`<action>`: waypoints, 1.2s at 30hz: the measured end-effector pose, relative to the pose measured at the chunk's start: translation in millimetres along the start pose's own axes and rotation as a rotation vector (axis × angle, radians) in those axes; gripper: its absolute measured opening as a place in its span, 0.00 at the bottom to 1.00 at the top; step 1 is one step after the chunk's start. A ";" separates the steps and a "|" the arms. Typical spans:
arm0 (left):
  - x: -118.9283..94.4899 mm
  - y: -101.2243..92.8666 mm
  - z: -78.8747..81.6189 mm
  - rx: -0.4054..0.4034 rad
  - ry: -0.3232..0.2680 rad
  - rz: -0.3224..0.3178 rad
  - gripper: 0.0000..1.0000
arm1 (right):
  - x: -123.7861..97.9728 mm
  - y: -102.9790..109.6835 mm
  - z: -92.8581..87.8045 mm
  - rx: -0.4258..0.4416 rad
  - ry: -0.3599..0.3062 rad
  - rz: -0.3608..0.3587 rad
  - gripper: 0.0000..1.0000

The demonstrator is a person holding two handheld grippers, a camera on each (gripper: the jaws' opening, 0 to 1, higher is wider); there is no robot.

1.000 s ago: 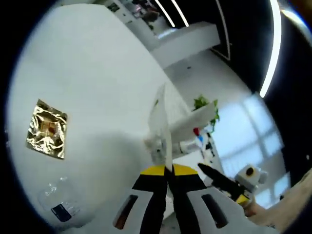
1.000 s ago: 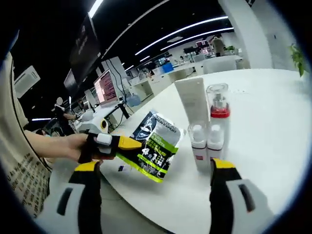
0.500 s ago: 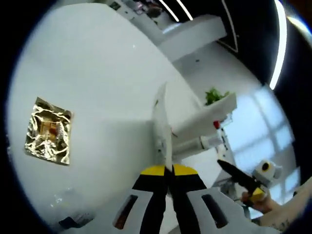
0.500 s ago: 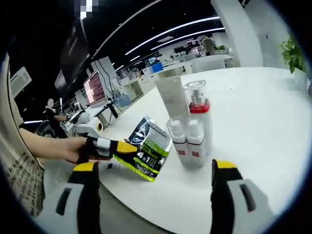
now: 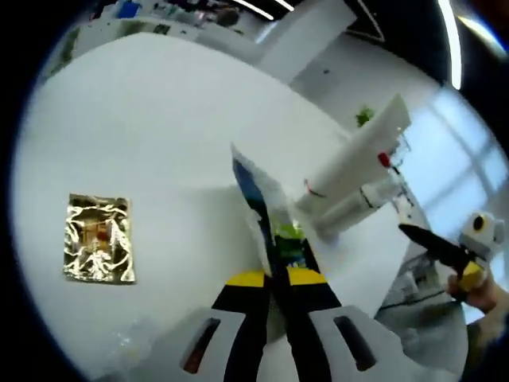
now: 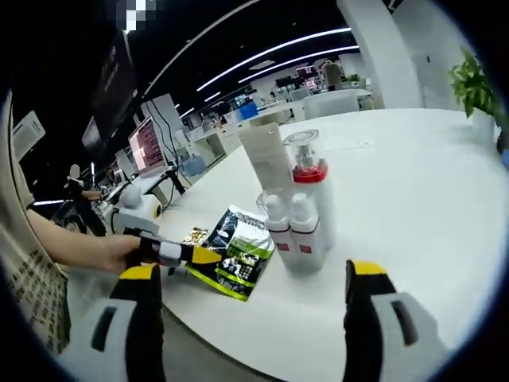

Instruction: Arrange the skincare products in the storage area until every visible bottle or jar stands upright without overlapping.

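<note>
Pinching a sachet in the shut left tool, low over the surface edge beside upright bottles; right tool open, empty, waiting.

crinkled gold foil sachet, glossy printed pouch, smooth white table

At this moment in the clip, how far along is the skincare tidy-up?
Done: white tube, red-collared pump bottle and two small clear bottles stand upright together. In hand: left tongs grip the green-black sachet, low over the white table. Left: the gold foil packet lies flat.
</note>
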State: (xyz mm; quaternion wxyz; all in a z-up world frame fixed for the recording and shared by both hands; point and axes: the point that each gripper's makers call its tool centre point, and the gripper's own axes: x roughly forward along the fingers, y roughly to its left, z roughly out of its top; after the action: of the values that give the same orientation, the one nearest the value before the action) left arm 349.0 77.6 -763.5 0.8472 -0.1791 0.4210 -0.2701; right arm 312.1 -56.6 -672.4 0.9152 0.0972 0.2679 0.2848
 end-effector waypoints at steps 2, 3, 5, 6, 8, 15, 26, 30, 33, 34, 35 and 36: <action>0.5 0.5 -0.8 0.013 0.002 0.016 0.04 | 0.2 -0.1 0.0 0.001 0.000 0.000 0.96; 0.7 1.7 -1.1 0.034 0.006 0.030 0.05 | 0.2 0.1 -0.3 0.001 0.001 0.000 0.96; 0.7 3.0 -1.4 0.071 0.013 0.044 0.05 | 0.3 0.4 -0.5 0.000 0.002 0.001 0.96; 0.9 3.9 -2.6 0.090 0.024 0.056 0.06 | 0.4 0.4 -0.5 0.002 0.002 0.002 0.96; 1.0 5.5 -4.8 0.115 0.040 0.074 0.07 | 0.3 0.1 -0.5 0.003 0.001 0.001 0.96; -4.7 12.9 -6.5 0.269 0.078 0.158 0.19 | 0.3 0.3 -0.6 0.005 0.002 0.003 0.96; 4.9 0.7 18.4 0.665 0.106 0.143 0.51 | -0.1 -0.1 0.2 0.007 -0.003 0.001 0.96; 18.9 -5.1 17.6 0.671 0.132 0.101 0.61 | -0.4 -0.7 0.7 0.009 -0.007 -0.001 0.96; 24.9 -2.0 14.4 0.682 0.160 0.101 0.62 | -0.8 -0.9 1.1 0.012 -0.008 -0.003 0.96; 26.5 -1.2 12.3 0.679 0.170 0.099 0.63 | -0.8 -1.0 1.1 0.011 -0.008 -0.003 0.96; 27.4 -0.4 11.0 0.675 0.178 0.096 0.63 | -0.8 -1.1 1.1 0.011 -0.008 -0.004 0.96; 26.5 -0.9 9.4 0.675 0.187 0.096 0.64 | -0.8 -1.0 1.1 0.011 -0.008 -0.003 0.96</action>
State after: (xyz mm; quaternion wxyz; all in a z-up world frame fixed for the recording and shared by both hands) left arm 369.6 61.4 -773.9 0.8282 0.1565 0.3915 -0.3692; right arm 312.6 -58.0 -671.5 0.9162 0.1031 0.2659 0.2814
